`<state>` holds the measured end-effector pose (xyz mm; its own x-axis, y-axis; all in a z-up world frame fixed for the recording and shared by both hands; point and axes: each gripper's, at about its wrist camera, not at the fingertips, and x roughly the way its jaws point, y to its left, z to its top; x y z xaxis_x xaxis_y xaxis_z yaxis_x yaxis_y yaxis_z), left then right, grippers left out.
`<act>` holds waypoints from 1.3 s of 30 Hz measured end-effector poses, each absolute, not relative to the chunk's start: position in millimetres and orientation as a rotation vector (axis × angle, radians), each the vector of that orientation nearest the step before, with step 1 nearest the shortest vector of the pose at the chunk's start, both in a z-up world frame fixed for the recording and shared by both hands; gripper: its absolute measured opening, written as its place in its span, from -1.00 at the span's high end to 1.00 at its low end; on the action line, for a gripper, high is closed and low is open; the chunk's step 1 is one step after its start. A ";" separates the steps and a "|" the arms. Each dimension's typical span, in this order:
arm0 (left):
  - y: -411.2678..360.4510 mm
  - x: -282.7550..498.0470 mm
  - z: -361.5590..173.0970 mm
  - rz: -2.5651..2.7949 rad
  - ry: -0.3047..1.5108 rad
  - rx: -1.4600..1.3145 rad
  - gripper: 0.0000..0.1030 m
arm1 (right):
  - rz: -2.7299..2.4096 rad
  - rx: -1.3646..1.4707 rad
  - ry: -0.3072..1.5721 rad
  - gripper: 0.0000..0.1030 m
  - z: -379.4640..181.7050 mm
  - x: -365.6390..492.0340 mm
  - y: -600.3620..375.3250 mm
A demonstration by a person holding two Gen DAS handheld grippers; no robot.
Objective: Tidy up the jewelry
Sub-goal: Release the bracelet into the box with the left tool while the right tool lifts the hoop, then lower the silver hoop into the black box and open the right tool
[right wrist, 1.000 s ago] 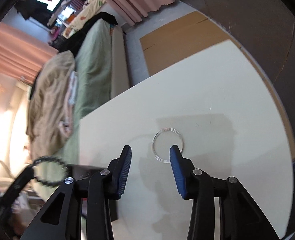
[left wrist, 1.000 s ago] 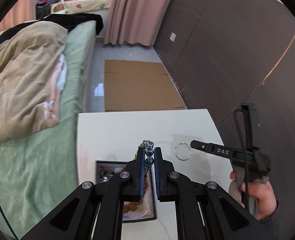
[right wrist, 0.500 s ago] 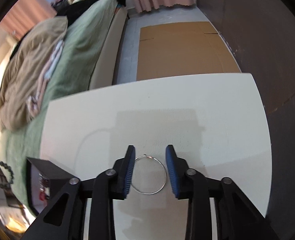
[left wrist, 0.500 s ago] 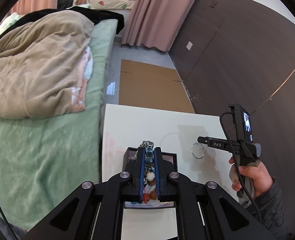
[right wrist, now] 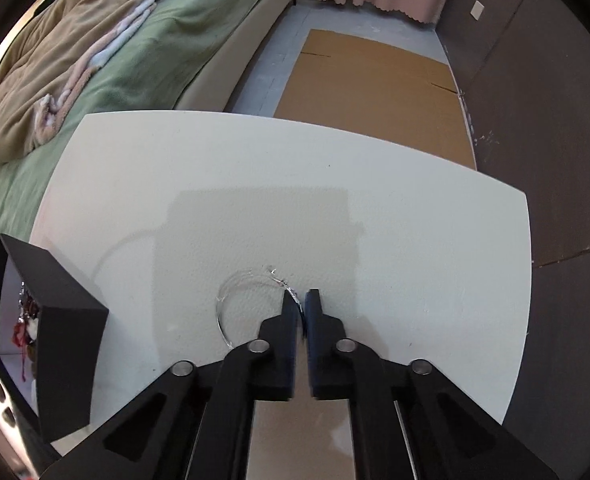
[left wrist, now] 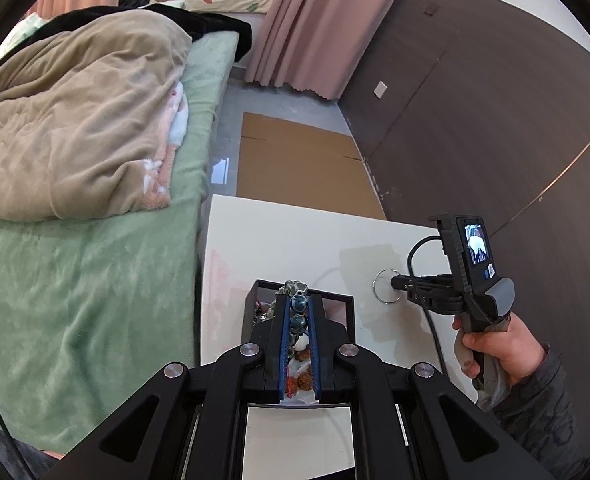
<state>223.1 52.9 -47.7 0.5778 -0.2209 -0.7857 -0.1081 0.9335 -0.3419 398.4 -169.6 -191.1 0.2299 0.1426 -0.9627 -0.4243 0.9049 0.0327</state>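
Since a second ago the right gripper (right wrist: 301, 303) has swung from beside the thin wire ring (right wrist: 231, 300) to its right-hand edge, and its jaws, wide apart then, have closed. They are now pinched together on the ring's rim, where a small twisted clasp sits; the rest of the loop lies flat on the white table (right wrist: 415, 220), curving away to the left of the fingertips. The ring is silvery, very fine, and almost lost against the pale surface.

From the other camera, a hand (left wrist: 507, 344) and grey sleeve hold that gripper by its handle, tips resting at the ring's edge.

Meanwhile the left gripper (left wrist: 298, 312) has shifted over the open black box (left wrist: 251, 304) and stays clenched on a bead bracelet (left wrist: 297, 305), blue-grey glassy beads stacked between its blue pads. Below them the box holds a tangle of reddish and brown pieces on a white lining. The box stands near the table's left edge, the ring well to its right.
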 end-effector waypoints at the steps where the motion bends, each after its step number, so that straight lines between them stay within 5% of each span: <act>1: 53.3 223.8 -48.7 -0.071 0.960 -0.377 0.83 | 0.397 -0.231 1.293 0.92 -190.3 398.4 -173.3; 12: 44.4 227.1 -60.4 -0.129 0.991 -0.400 0.83 | 0.469 0.074 1.250 0.94 -147.8 365.1 -210.4; 26: 23.4 249.9 -78.8 -0.205 1.063 -0.448 0.79 | 0.609 0.137 1.124 0.94 -81.2 314.6 -184.0; 28: 24.4 249.6 -80.3 -0.196 1.082 -0.436 0.51 | 0.632 0.148 1.123 0.94 -77.3 309.8 -180.2; 30: 28.4 244.2 -76.4 -0.183 1.055 -0.429 -0.44 | 0.656 0.152 1.122 0.94 -73.9 306.5 -175.1; 31: 31.8 241.3 -73.8 -0.172 1.034 -0.433 -0.59 | 0.665 0.151 1.121 0.94 -73.0 304.5 -172.8; 39: 70.4 220.1 -60.1 -0.095 0.971 -0.479 -0.69 | 0.746 0.149 1.144 0.94 -76.1 295.0 -136.5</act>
<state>220.1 70.4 -60.1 0.5694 -0.2880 -0.7700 -0.1332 0.8919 -0.4321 295.0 -136.5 -76.1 0.2054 0.6049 -0.7693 -0.4597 0.7536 0.4698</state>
